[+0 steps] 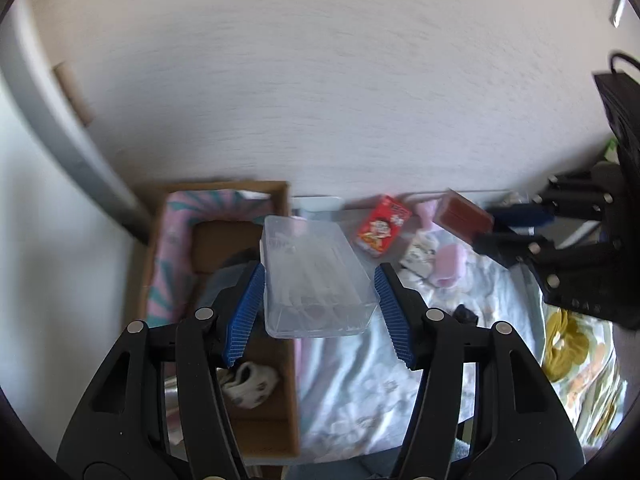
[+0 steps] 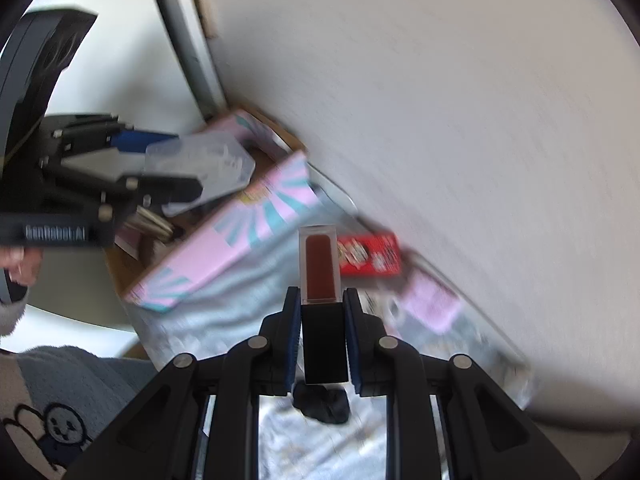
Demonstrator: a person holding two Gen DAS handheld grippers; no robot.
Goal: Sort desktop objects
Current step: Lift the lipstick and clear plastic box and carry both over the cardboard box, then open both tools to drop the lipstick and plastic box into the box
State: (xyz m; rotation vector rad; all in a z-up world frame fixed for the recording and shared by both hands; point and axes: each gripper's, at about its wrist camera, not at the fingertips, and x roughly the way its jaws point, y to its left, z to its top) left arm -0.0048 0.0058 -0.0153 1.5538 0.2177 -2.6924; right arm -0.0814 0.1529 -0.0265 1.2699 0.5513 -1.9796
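The clear plastic case (image 1: 316, 276) sits between the left gripper's (image 1: 320, 304) spread fingers, the right pad apart from it, above the cardboard box's (image 1: 290, 280) right wall. The right gripper (image 2: 322, 336) clamps a lip gloss tube (image 2: 320, 268) by its black cap, above the floral bedsheet (image 2: 224, 320).

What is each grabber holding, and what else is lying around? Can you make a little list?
left gripper: around a clear plastic case, above the cardboard box edge; grip uncertain
right gripper: shut on a lip gloss tube, dark red with black cap
in box: white sock
on cloth: red packet, black lump
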